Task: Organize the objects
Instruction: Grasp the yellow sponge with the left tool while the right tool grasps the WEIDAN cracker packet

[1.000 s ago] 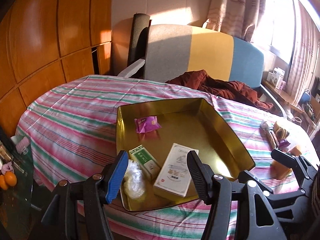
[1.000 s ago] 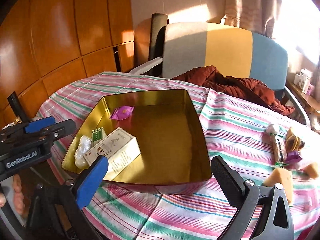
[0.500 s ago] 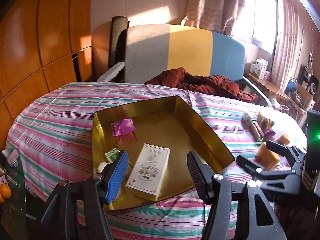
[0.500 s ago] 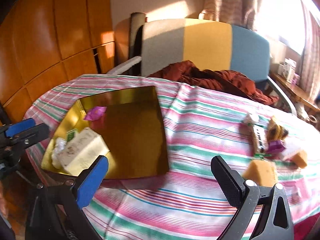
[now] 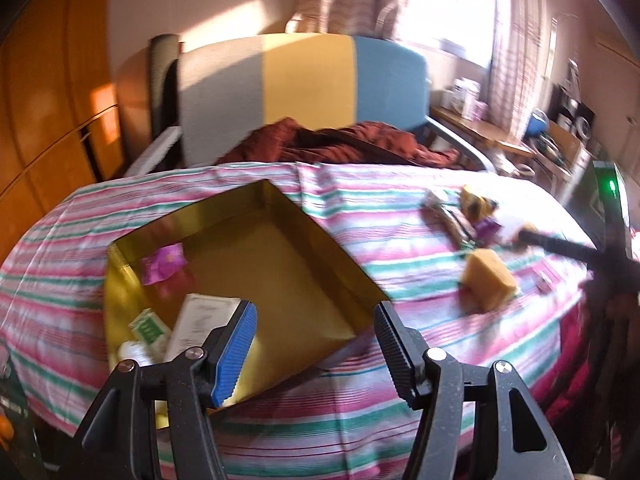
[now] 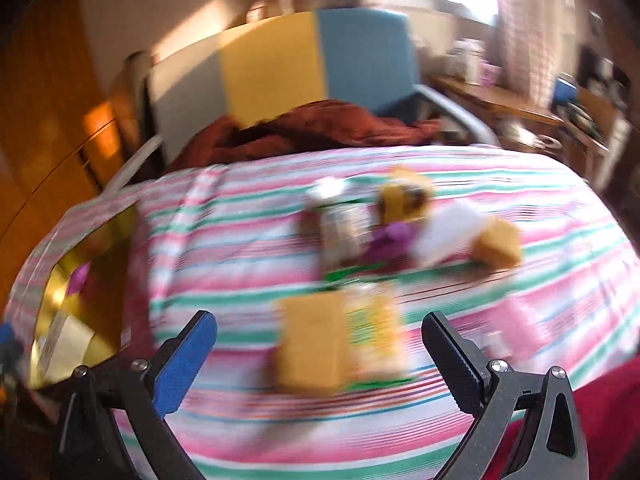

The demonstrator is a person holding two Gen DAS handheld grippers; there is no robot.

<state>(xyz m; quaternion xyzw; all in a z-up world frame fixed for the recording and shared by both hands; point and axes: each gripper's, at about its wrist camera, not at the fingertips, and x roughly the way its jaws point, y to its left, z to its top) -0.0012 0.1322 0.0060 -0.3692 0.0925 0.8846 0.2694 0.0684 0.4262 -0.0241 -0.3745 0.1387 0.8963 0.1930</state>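
Observation:
A gold tin [image 5: 352,264] lies on the striped tablecloth [image 5: 360,420] holding a white box [image 5: 198,320], a green-and-white packet [image 5: 148,326] and a purple packet [image 5: 163,264]. My left gripper [image 5: 314,344] hovers open over the tin's near right corner, nothing between its fingers. A yellow sponge [image 5: 490,278] lies to the right; more small items [image 5: 468,216] are beyond. In the blurred right wrist view my right gripper [image 6: 320,354] is open, wide apart, above a yellow sponge [image 6: 312,344] and a yellow-green packet [image 6: 376,332]. The tin [image 6: 92,276] is at far left.
A loose pile lies beyond: a purple packet [image 6: 394,238], a white packet [image 6: 448,232], another yellow sponge [image 6: 498,244] and a jar-like item [image 6: 344,228]. A grey, yellow and blue chair [image 5: 304,80] with a dark red cloth [image 5: 340,142] stands behind the table. Wooden panels [image 5: 48,120] are at left.
Both views have swung right across the table. The tin has slid left in each view, and the sponge and packets now sit in front of my right gripper. Both grippers stayed open.

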